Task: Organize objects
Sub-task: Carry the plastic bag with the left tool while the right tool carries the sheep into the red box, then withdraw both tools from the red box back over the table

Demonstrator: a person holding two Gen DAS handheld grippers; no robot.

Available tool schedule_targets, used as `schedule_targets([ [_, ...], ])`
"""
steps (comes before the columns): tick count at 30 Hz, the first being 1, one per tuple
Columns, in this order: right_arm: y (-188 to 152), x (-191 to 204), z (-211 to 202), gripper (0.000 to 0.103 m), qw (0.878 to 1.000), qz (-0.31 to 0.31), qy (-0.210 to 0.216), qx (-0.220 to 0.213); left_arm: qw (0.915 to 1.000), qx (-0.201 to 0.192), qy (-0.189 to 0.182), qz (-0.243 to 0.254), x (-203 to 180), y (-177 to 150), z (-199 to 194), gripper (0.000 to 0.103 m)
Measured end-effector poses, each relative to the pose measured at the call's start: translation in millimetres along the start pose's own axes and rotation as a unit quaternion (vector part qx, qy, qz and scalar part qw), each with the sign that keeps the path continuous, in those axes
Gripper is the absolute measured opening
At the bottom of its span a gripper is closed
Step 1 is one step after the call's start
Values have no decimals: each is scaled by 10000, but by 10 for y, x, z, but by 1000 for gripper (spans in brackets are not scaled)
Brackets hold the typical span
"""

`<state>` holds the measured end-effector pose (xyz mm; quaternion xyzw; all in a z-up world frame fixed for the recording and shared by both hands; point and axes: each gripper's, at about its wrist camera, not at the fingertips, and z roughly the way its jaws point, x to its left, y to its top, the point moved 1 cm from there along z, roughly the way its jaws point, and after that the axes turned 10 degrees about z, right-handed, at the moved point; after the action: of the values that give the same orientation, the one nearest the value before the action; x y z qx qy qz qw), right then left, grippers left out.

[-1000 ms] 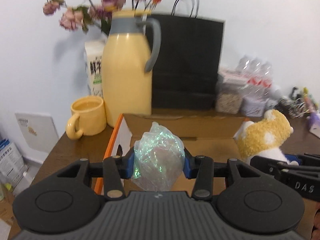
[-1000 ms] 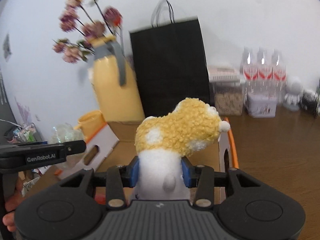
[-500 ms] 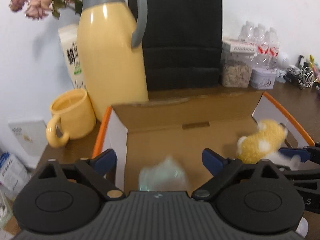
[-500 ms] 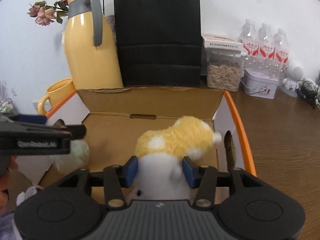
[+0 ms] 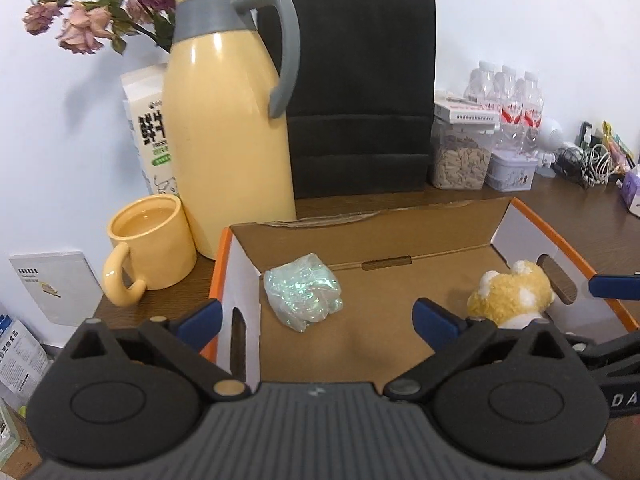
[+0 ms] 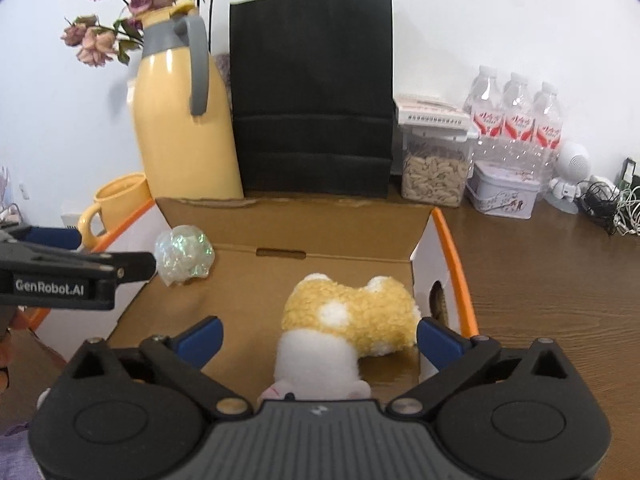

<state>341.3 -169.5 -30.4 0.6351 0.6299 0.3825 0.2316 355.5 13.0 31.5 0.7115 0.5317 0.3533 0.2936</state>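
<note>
Since a second ago: both my grippers were clamped on their loads above the box; their jaws have just been opening, and each load now lay on the box floor with nothing left between the pads.
Left gripper (image 5: 316, 314): I held it spread wide and empty, its blue pads at 9 and 3 o'clock of the frame's lower middle, one pad outside the box's left wall.
Crinkled iridescent wrapper (image 5: 303, 291): it sat loose on the cardboard floor at about 10 o'clock of the box interior, near the left wall, apart from my pads.
Right gripper (image 6: 320, 336): also wide and gripping nothing; the plush lay between the pads, the right pad very near its fur, and I could not tell whether they touched.
Yellow-and-white plush toy (image 6: 352, 326): it lay on its side at about 4 o'clock of the box floor, close to the right wall with the handle slot.
Cardboard box (image 6: 450, 240): open, orange-edged, flaps out.
Risk, snagging: I judged that pulling the right gripper back carelessly could catch the fur and drag the plush out.
Risk, box shift: my left pad straddling the wall could hook the rim and shove the light box toward the yellow mug (image 5: 150, 254) and yellow thermos jug (image 5: 228, 136) at 11 o'clock.
Risk, wrapper: light and springy, it could unfold or blow about.
</note>
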Motion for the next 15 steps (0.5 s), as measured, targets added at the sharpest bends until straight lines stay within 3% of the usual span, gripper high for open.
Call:
schedule_targets([
  [8,-107,-69,-624,103,9989,-249,151,-373,9984,-455,76,-319,-16,-161,-579,103],
  [15,-409,-345,-1272,103,9972,-338,398,-528,9964,-723,0,-450,-104,-471,-1216,103],
])
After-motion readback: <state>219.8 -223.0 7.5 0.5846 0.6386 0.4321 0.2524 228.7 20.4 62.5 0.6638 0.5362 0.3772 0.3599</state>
